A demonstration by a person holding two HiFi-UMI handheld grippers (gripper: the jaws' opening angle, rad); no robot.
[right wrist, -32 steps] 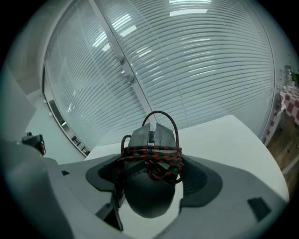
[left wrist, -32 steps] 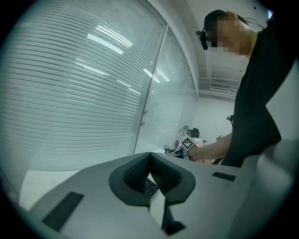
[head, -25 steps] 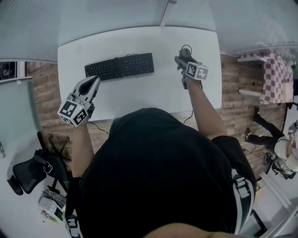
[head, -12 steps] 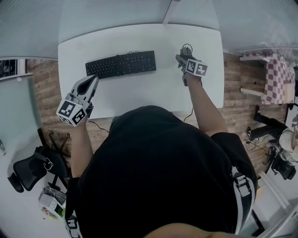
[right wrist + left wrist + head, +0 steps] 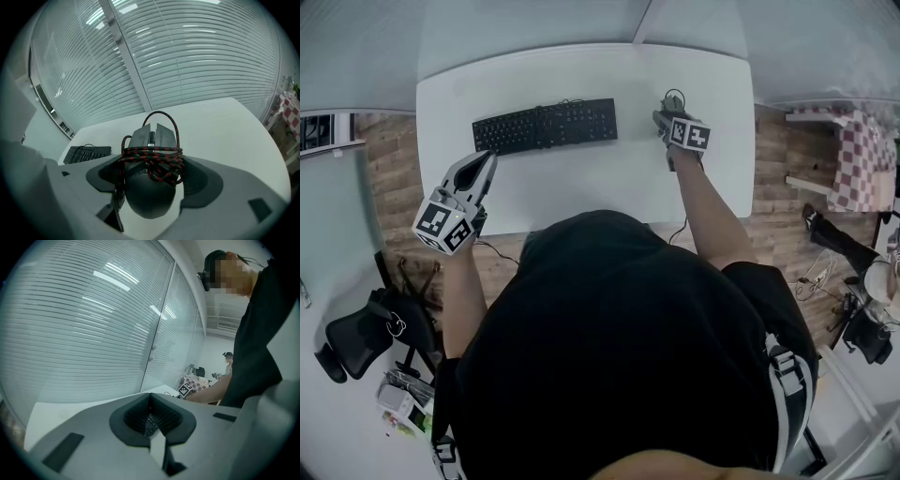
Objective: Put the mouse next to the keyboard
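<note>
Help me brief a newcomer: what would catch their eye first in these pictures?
The mouse, bound in red-and-black cord, is clamped in the right gripper at the far right of the white table. A black keyboard lies to its left, well apart; the left gripper hangs shut near the front-left edge.
</note>
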